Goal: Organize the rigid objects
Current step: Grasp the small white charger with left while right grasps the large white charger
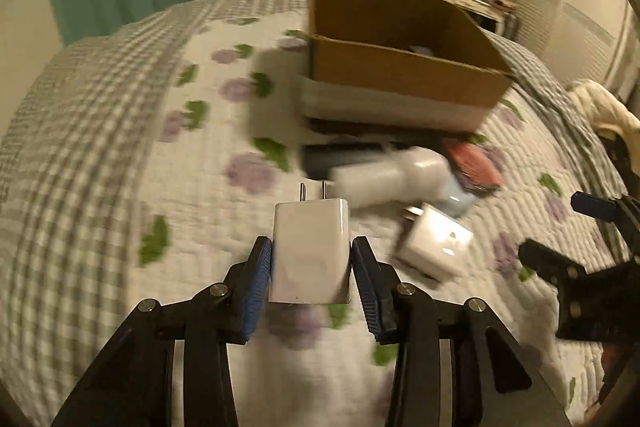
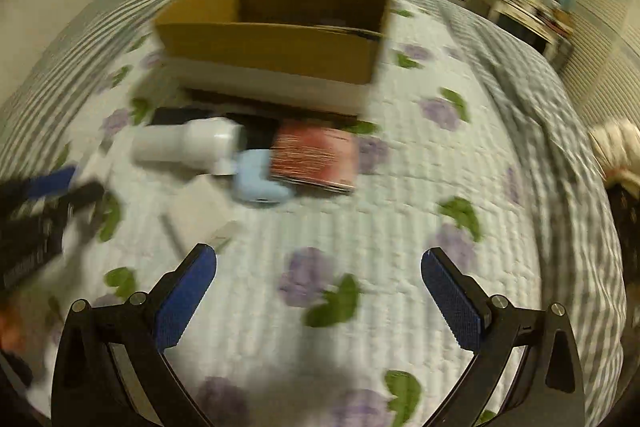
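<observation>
glossy white charger (image 1: 310, 251) between ribbed blue fingers (image 1: 256, 279).

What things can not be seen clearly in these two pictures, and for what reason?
- Contents of the cardboard box: hidden by its front wall in both views.
- Red flat item: print blurred, unreadable.
- Dark object under the white bottle: mostly covered.
- Left gripper around the white charger: pad contact unclear in left wrist view.
</observation>
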### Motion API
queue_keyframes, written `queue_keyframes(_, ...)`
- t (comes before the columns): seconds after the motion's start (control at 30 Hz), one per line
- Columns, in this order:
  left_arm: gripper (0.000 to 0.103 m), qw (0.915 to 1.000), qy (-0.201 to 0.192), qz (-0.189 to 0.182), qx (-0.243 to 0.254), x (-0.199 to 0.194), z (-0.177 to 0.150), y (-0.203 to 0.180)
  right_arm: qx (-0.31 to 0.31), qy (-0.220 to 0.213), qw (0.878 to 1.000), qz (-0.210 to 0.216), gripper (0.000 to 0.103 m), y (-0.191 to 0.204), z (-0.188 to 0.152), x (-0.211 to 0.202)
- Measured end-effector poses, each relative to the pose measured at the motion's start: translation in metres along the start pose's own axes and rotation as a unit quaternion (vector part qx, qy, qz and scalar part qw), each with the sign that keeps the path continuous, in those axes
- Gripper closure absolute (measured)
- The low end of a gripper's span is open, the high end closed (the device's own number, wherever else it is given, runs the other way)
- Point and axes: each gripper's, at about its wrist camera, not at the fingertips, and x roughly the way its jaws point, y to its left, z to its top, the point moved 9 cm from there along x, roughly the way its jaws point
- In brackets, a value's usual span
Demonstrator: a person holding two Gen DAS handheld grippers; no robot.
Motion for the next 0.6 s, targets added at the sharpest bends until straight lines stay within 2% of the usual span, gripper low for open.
queue_keyframes(0.13, 0.061, 0.9999, 0.003, 0.016, -0.004, 0.001, 0.002, 0.015, -0.042, -0.009, 0.998, 0.036, 0.0, 0.04, 0.017, 0.008)
queue_keyframes(0.23, 0.061, 0.9999, 0.007, 0.011, -0.001, 0.004, 0.0, 0.016, -0.057, 0.014, 0.997, 0.053, 0.0, 0.059, 0.017, 0.034)
queue_keyframes(0.37, 0.061, 0.9999, 0.016, 0.005, -0.001, 0.01, -0.001, 0.017, -0.058, 0.045, 0.996, 0.053, 0.01, 0.066, 0.015, 0.067)
queue_keyframes(0.53, 0.061, 0.9997, 0.02, -0.004, -0.012, 0.019, 0.004, 0.017, -0.041, 0.064, 0.995, 0.058, 0.014, 0.069, 0.019, 0.092)
queue_keyframes(0.57, 0.061, 0.9998, 0.019, -0.004, -0.008, 0.019, 0.005, 0.015, -0.044, 0.071, 0.995, 0.055, 0.019, 0.071, 0.017, 0.096)
queue_keyframes(0.6, 0.061, 0.9998, 0.018, -0.003, -0.005, 0.019, 0.005, 0.014, -0.043, 0.086, 0.993, 0.067, 0.029, 0.074, 0.012, 0.101)
